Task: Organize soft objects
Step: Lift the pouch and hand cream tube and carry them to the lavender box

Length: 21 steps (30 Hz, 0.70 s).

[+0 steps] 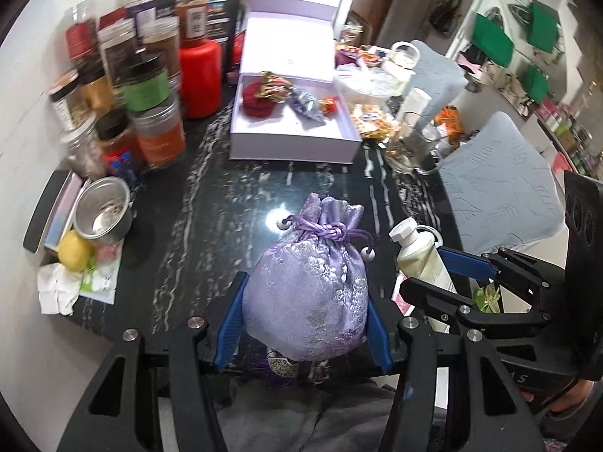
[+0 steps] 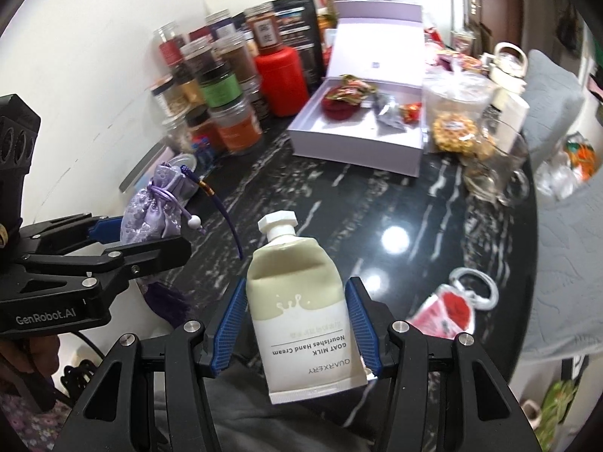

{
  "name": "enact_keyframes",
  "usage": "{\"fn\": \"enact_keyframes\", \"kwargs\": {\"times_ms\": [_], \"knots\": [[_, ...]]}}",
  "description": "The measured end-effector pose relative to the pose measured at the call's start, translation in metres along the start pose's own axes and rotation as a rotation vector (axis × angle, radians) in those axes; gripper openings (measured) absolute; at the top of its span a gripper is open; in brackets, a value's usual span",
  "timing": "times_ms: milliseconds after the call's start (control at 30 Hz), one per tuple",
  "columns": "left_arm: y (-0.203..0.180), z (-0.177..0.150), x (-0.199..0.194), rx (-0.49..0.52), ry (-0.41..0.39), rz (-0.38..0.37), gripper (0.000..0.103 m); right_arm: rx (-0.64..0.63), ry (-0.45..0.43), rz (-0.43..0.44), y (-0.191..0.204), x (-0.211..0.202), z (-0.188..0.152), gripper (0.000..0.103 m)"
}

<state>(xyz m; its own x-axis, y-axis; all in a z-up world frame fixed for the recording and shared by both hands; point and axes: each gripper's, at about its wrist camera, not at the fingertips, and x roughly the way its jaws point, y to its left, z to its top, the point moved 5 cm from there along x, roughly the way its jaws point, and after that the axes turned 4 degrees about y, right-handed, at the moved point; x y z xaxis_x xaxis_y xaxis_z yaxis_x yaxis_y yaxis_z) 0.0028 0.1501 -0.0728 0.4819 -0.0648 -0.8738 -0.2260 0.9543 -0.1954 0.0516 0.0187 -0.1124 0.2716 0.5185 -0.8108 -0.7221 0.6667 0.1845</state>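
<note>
Lilac brocade pouch (image 1: 307, 293), clamped between the pads of the left gripper (image 1: 306, 324) above the dark marble table (image 1: 211, 203); cream tube (image 2: 301, 312) likewise pinched in the right gripper (image 2: 297, 324). Best carried level to the open lavender box (image 1: 294, 139), squeezing lightly. Pouch underside and tassel mostly hidden.

A cream-coloured hand cream tube (image 2: 301, 309) carries upside-down print: "QUARXERY", "GOAT MILK" and "Nourishes Hand Cream". A fainter line of print beside it is too pale to read. The black body of the left gripper (image 2: 113, 243) bears white lettering, "GenRobot.AI". Labels on the jars (image 2: 222, 86) are too blurred to read.
</note>
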Motion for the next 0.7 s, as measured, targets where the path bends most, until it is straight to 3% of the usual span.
{"fn": "enact_keyframes", "kwargs": {"times_ms": [267,700], "knots": [[0.030,0.012,0.006,-0.029,0.024,0.016,0.056,-0.032,0.035,0.035,0.021,0.024,0.021,0.053],[0.060,0.068,0.026,0.004,0.046,-0.001,0.056,-0.005,0.048,0.018,0.024,0.052,0.077,0.053]]}}
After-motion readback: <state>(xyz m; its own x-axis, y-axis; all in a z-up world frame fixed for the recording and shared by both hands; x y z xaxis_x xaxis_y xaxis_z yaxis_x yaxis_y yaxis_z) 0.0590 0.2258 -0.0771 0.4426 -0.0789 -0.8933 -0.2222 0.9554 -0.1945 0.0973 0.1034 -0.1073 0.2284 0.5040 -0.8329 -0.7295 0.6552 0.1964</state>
